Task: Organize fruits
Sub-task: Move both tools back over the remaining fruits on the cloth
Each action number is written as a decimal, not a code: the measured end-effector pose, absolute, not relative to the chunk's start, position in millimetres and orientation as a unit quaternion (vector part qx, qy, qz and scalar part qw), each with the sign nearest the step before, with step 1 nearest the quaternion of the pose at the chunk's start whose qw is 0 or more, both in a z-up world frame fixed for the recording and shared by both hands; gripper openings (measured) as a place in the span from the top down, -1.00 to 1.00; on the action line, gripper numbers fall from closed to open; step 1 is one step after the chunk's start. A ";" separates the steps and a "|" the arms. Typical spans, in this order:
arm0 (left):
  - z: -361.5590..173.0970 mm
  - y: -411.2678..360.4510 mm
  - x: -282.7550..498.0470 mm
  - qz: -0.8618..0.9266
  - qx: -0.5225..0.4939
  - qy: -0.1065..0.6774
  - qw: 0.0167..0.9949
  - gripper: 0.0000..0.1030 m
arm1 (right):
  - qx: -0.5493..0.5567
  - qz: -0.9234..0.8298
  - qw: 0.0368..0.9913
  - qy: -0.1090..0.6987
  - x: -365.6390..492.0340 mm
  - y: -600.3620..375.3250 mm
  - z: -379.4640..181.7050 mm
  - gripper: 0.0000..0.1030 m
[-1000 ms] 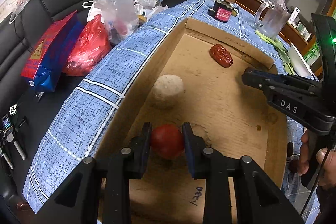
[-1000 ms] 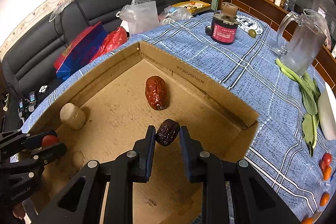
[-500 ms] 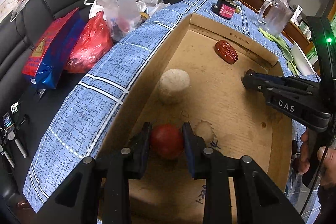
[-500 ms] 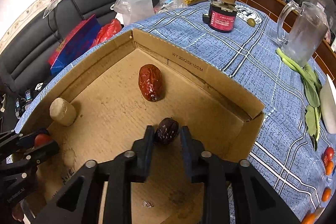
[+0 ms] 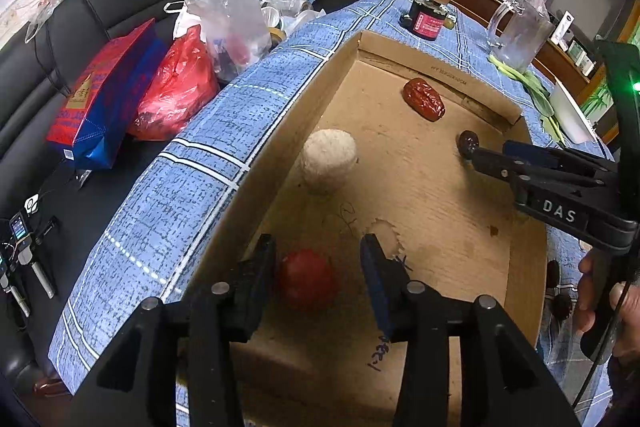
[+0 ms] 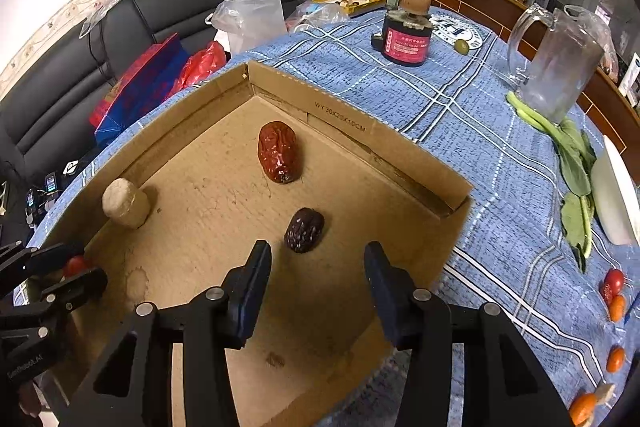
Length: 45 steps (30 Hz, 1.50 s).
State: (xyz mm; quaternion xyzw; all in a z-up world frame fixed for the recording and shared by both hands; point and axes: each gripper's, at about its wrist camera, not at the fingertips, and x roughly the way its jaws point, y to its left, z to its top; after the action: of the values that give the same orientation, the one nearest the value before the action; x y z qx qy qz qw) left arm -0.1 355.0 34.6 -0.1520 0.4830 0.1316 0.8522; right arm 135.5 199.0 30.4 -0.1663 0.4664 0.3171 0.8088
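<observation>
A shallow cardboard box (image 5: 516, 263) (image 6: 352, 125) lies on the blue checked tablecloth. My left gripper (image 5: 318, 271) is open, its jaws on either side of a red tomato (image 5: 307, 278) resting on the box floor near the left wall. My right gripper (image 6: 316, 277) is open just behind a dark date (image 6: 304, 230), which lies on the box floor; the date also shows in the left wrist view (image 5: 466, 140). A red jujube (image 5: 423, 99) (image 6: 279, 157) and a pale round lump (image 5: 329, 160) (image 6: 125, 202) also lie in the box.
A dark jar with a pink label (image 6: 407, 34) and a glass pitcher (image 6: 558, 67) stand beyond the box. Green leaves (image 6: 572, 163), a white dish (image 6: 616, 191) and several small tomatoes (image 6: 614, 293) lie to the right. Bags (image 5: 176, 91) sit on the black sofa.
Both grippers have opened. The left let go of the red tomato and the right let go of the dark date; both fruits now rest on the box floor.
</observation>
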 end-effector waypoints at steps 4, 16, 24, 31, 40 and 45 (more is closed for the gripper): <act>40.1 353.0 -5.5 0.135 -0.151 0.478 0.854 0.16 | -0.169 0.315 0.815 0.457 128.1 189.5 41.4 -0.01; 55.8 324.7 -23.5 0.139 -0.128 0.470 0.862 0.16 | -0.138 0.298 0.833 0.445 102.8 120.2 71.6 -0.01; 63.2 277.4 -19.5 0.111 -0.110 0.471 0.868 0.16 | -0.110 0.268 0.844 0.451 86.9 49.0 76.2 -0.01; 73.2 216.3 -3.5 0.068 -0.083 0.469 0.877 0.14 | -0.091 0.230 0.855 0.456 71.4 -23.7 76.7 -0.01; 73.1 133.6 16.0 0.006 -0.037 0.479 0.877 0.03 | -0.065 0.172 0.864 0.469 58.4 -119.7 68.4 0.00; 68.5 98.0 22.0 -0.019 -0.020 0.488 0.873 0.02 | -0.044 0.148 0.864 0.480 61.2 -160.5 62.5 0.00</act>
State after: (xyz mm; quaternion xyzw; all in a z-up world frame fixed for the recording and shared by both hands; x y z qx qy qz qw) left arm 22.0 98.0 68.5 -0.0199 0.4876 -0.0188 0.8727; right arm 61.2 -160.5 62.5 -0.0439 0.4798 0.1477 0.8637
